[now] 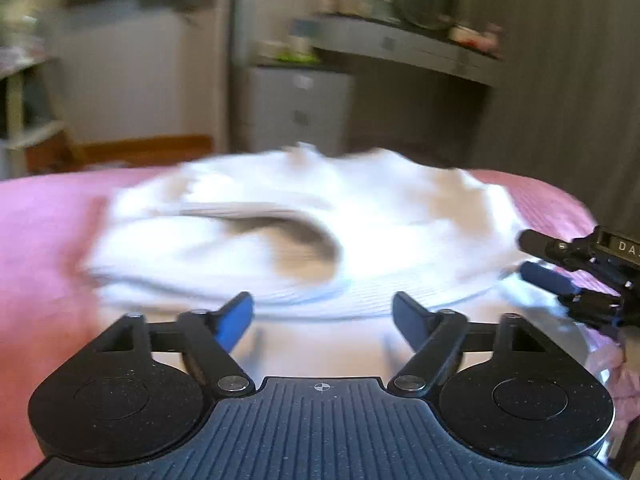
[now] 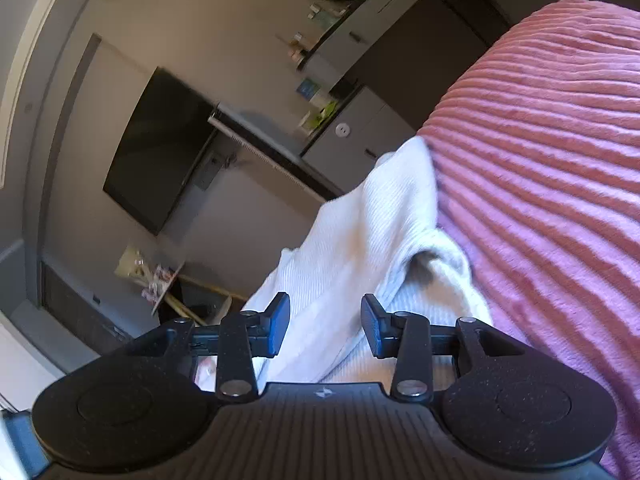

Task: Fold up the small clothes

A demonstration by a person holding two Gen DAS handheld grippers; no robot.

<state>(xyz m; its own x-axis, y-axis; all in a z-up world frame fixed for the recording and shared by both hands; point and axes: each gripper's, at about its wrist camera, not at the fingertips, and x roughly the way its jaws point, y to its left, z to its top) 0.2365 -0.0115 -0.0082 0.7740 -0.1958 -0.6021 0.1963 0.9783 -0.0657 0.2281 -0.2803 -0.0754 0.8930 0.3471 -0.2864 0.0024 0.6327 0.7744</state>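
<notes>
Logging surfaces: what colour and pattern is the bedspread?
Pink with raised ribbed stripes; right wrist view shows it best.

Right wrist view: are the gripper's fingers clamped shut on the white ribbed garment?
No, the right gripper stands open, the white ribbed garment lying between its parted fingers.

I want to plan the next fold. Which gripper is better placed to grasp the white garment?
Probably right: the right gripper is open with the white garment between its fingers. The left gripper is open, short of it.
</notes>
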